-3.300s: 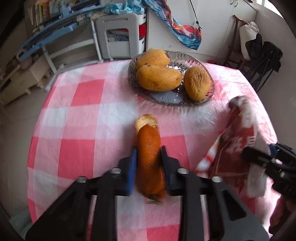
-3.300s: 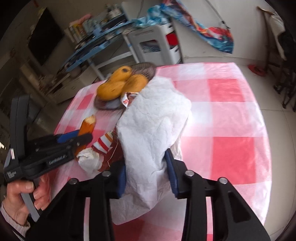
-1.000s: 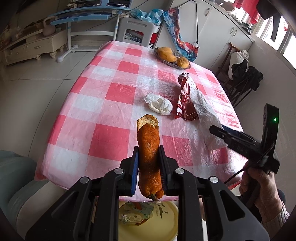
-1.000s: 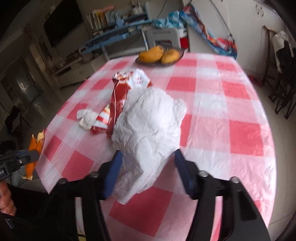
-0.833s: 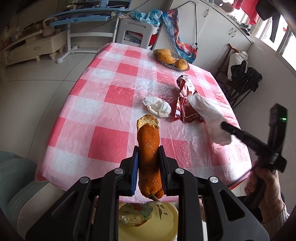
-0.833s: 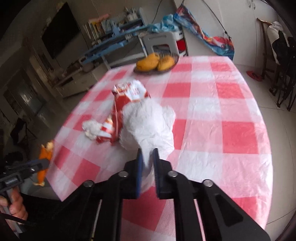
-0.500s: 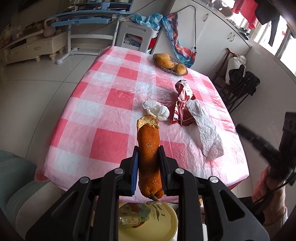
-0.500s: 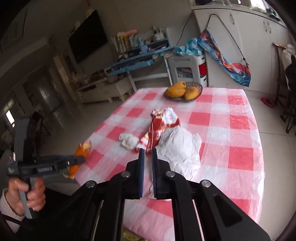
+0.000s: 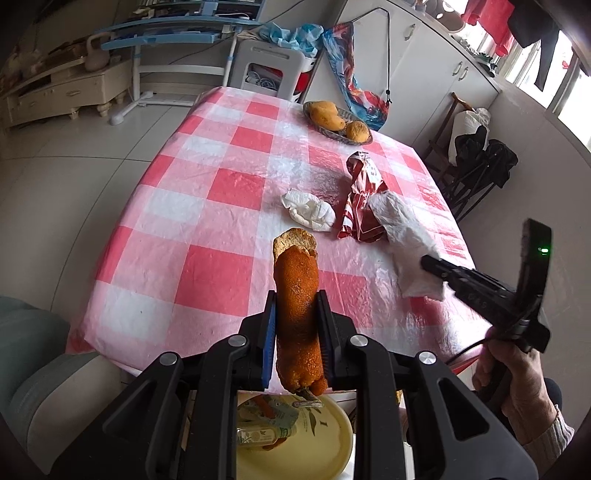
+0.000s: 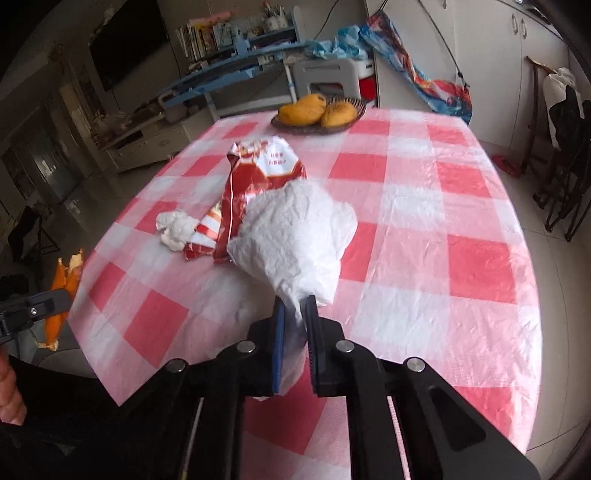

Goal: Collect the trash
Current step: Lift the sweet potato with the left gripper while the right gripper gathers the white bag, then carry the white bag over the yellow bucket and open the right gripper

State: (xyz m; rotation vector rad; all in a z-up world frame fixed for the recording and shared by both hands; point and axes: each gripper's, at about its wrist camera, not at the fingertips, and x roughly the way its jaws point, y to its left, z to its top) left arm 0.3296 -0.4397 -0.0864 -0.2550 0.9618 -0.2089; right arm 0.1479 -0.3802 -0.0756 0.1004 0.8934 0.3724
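Note:
My left gripper (image 9: 296, 299) is shut on an orange fruit peel (image 9: 297, 295) and holds it off the near table edge, above a yellow bin (image 9: 295, 439) with trash inside. My right gripper (image 10: 294, 306) is shut on the near end of a white paper bag (image 10: 295, 236) that lies on the checked tablecloth (image 10: 424, 236); it also shows in the left wrist view (image 9: 430, 264). A red and white snack wrapper (image 10: 258, 173) lies against the bag. A crumpled white tissue (image 10: 175, 229) lies left of the wrapper.
A dish of mangoes (image 10: 317, 110) stands at the far table edge. A white stool (image 9: 271, 70) and blue rack (image 9: 166, 33) stand behind the table. Dark folded chairs (image 10: 565, 177) stand on the right.
My right gripper came back to the table and shut on the end of the white bag. My left gripper kept hold of the peel over the bin.

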